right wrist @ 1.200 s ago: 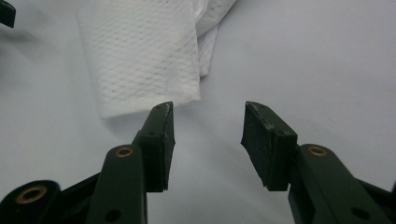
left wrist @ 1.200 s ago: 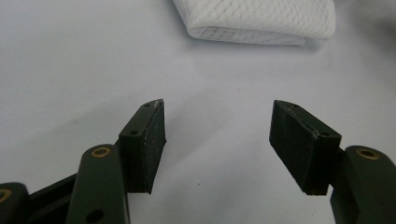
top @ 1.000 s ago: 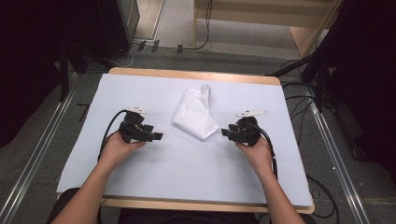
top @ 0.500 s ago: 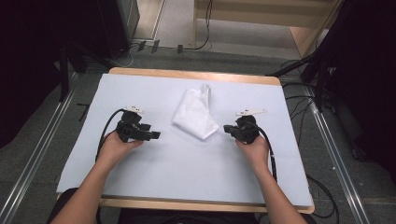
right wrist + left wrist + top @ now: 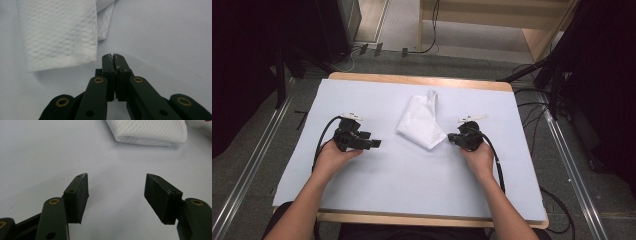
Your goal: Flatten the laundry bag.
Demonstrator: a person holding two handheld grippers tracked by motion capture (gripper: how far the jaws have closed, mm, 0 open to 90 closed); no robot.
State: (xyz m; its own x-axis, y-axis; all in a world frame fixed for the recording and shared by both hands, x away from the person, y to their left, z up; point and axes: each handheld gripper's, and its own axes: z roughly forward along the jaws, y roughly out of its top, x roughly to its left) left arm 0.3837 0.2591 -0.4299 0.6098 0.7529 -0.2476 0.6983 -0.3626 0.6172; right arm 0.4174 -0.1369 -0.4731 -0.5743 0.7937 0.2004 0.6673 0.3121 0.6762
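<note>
Waiting on the bench [image 5: 362, 200] is how things look: nothing is picked up yet, so I think the work is only just starting.

On the left side, the left gripper [image 5: 376, 144] sits low over the bench's white cover in the person's left hand [image 5: 333, 156]. Its jaws are wide apart with nothing between them. In the left gripper view, the left gripper [image 5: 116, 195] points toward the folded white cloth [image 5: 150, 132], which lies a little way off ahead of it.

In the middle, the folded white cloth [image 5: 422, 120] lies flat, a bit toward the far side of the bench. It looks folded over, with one thin end pointing away from the person. It seems nobody has opened it or moved it.

On the right side, the right gripper [image 5: 451, 138] is held in the right hand [image 5: 478, 157], just beside the cloth's near corner. The right gripper [image 5: 113, 57] has its jaws pressed together and holds nothing. The cloth's edge is very near its tip, but I cannot tell if they touch.

Lots of bare room sits all around the cloth, so both hands can move freely. The bench edges are well away from it.
</note>
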